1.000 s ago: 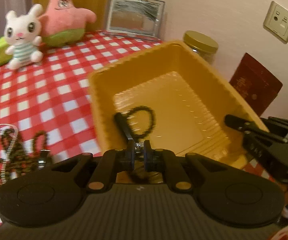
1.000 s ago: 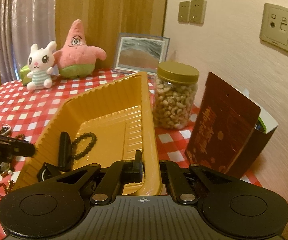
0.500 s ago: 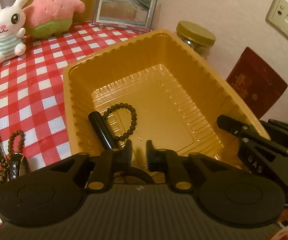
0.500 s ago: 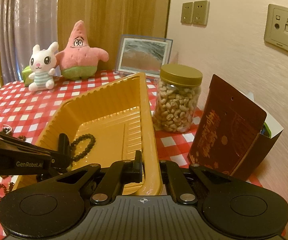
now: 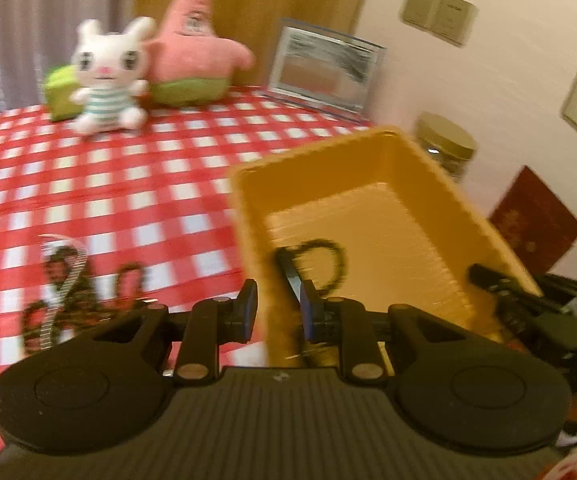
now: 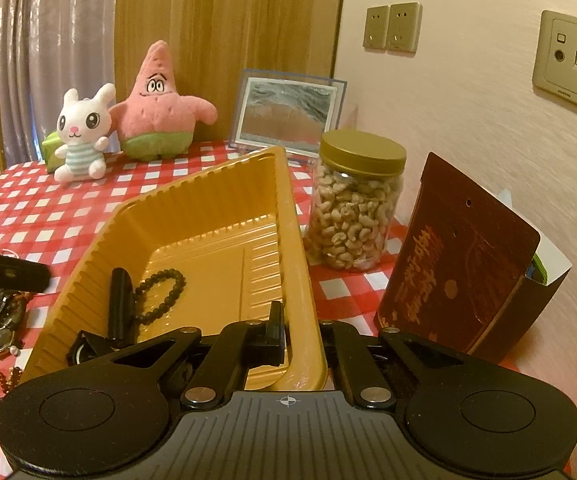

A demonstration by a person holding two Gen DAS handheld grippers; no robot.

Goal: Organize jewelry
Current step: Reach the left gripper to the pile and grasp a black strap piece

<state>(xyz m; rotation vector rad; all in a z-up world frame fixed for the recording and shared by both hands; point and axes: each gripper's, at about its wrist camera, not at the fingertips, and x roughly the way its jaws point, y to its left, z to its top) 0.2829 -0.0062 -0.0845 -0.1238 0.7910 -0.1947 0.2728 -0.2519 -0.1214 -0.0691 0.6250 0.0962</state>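
Right gripper [image 6: 302, 330] clamps my yellow tray's [image 6: 208, 216] near-right rim. Left gripper [image 5: 276, 310] stands open, empty, at the tray's near-left wall. Black bead bracelet [image 6: 162, 294] lies inside.

Both pictures are lit by warm, yellowish indoor light, and no single source can be seen. The left wrist view is smeared by motion blur: the checked cloth [image 5: 100, 184], the plush toys [image 5: 106, 76] and the yellow tray [image 5: 440, 184] are shown without sharp edges. The right wrist view is sharp. Soft glare is seen on the tray rim [image 6: 304, 280]. Straight lines are bent at the edges, and the corners are darkened
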